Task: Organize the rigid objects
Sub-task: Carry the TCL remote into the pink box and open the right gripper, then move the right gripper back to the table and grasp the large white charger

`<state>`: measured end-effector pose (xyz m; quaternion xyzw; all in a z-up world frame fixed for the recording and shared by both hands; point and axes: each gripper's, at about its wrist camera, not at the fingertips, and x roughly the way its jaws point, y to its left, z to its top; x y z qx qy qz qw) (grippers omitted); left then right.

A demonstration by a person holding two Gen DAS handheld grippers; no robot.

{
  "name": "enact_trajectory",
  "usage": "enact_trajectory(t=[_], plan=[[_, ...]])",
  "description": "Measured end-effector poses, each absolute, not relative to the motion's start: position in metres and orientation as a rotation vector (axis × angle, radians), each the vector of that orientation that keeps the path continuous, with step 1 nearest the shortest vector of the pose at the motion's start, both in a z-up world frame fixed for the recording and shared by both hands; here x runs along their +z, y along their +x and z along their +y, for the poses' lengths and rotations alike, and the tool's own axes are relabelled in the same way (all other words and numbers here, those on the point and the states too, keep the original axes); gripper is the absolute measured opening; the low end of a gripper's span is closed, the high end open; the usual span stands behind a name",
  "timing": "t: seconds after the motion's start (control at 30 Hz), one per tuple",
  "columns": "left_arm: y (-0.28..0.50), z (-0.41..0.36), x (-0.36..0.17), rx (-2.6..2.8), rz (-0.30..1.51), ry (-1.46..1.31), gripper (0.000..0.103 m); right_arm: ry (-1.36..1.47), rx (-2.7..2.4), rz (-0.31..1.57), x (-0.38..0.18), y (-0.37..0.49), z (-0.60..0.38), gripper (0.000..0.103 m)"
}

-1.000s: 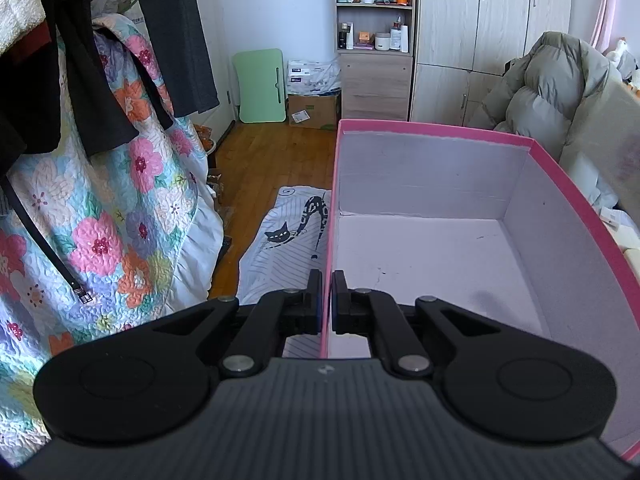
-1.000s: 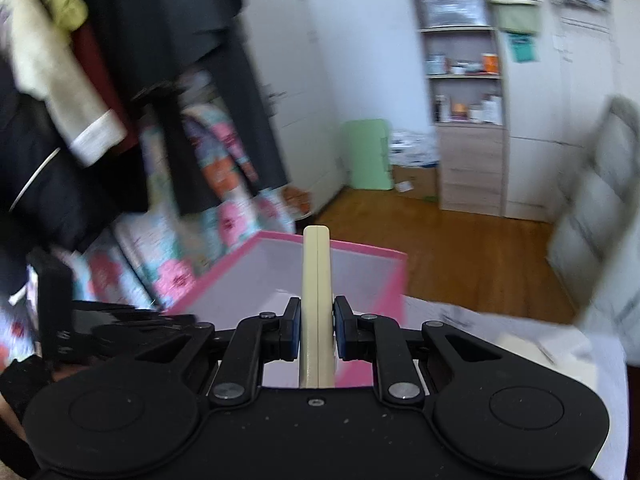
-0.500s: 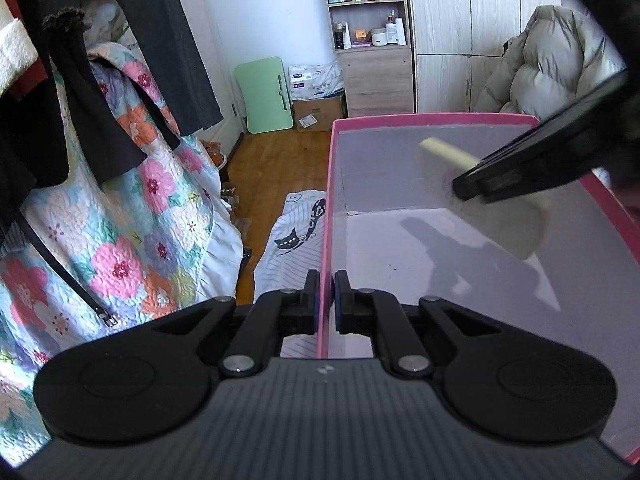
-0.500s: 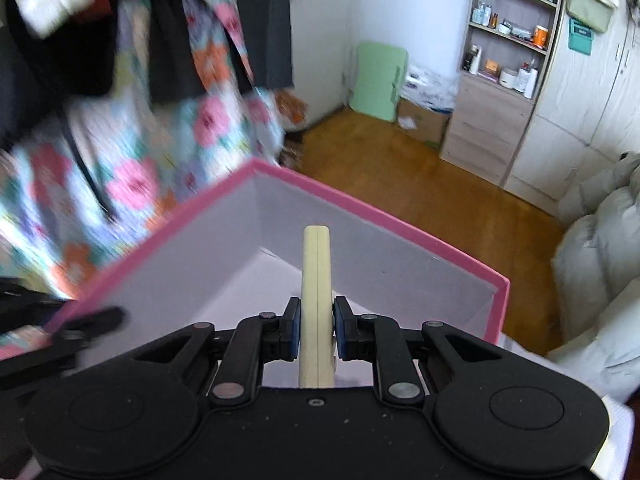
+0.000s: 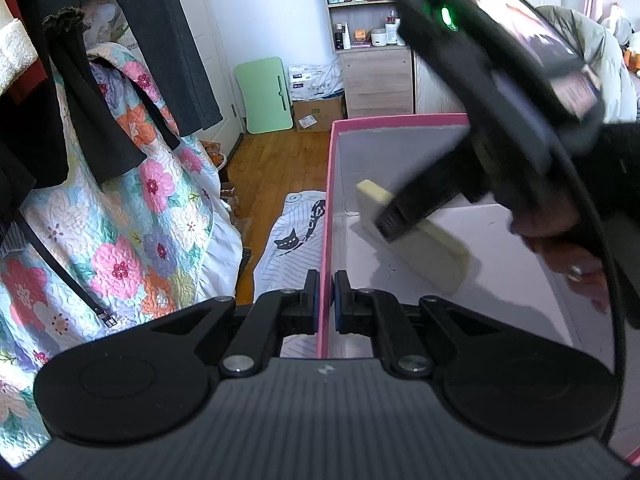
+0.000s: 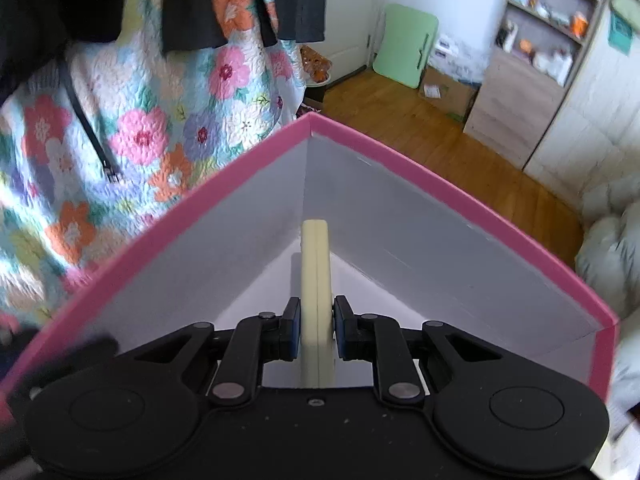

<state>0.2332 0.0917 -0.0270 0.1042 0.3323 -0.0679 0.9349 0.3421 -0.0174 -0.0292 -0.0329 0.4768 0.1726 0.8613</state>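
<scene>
A pink box [image 5: 400,120] with a pale grey inside stands in front of me. My left gripper [image 5: 326,300] is shut on the box's left wall. My right gripper [image 6: 316,328] is shut on a flat cream block [image 6: 315,272]; it holds the block on edge, low inside the box, pointed at the far left corner. In the left wrist view the block [image 5: 432,252] hangs tilted near the box floor under the right gripper [image 5: 400,216].
A floral quilt [image 5: 120,220] and dark clothes [image 5: 152,40] hang at the left. A cat-print cloth [image 5: 292,232] lies beside the box. Wooden floor, a green board [image 5: 266,94], a shelf unit [image 5: 372,40] and a puffy coat [image 6: 612,248] lie beyond.
My right gripper has carried the cream block over the rim and down into the box toward its far left corner. The left gripper has kept its hold on the wall.
</scene>
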Motion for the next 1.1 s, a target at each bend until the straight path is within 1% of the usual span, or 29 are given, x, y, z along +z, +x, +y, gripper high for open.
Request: enact_trajectory(t=[0.1,0.2,0.3,0.5,0.7,0.73,0.9,1.1], plan=[[0.233,0.091,-0.028,-0.139,0.679,0.217,0.006,0.187,0.427,1.081,-0.030,0.352,-0.037,0.035],[0.232,0.091,-0.028,-0.141,0.678,0.218,0.006,0.328,0.487,1.116,-0.033,0.347,-0.054,0.039],[0.232,0.090,-0.028,-0.139,0.675,0.220,0.006,0.341,0.487,1.095,-0.026,0.332,-0.069,0.039],[0.231,0.088,-0.027,-0.139,0.674,0.229,0.006,0.327,0.527,0.976,0.016,0.276,-0.099,0.040],[0.231,0.085,-0.028,-0.138,0.673,0.251,0.006,0.342,0.500,0.904,0.045,0.213,-0.161,0.042],[0.231,0.085,-0.028,-0.137,0.674,0.255,0.007,0.350,0.471,0.894,0.045,0.204,-0.173,0.043],[0.231,0.084,-0.028,-0.137,0.670,0.278,0.007,0.365,0.337,0.909,0.025,0.158,-0.219,0.048],[0.231,0.084,-0.028,-0.133,0.669,0.286,0.007,0.362,0.200,0.990,-0.024,0.138,-0.238,0.048]])
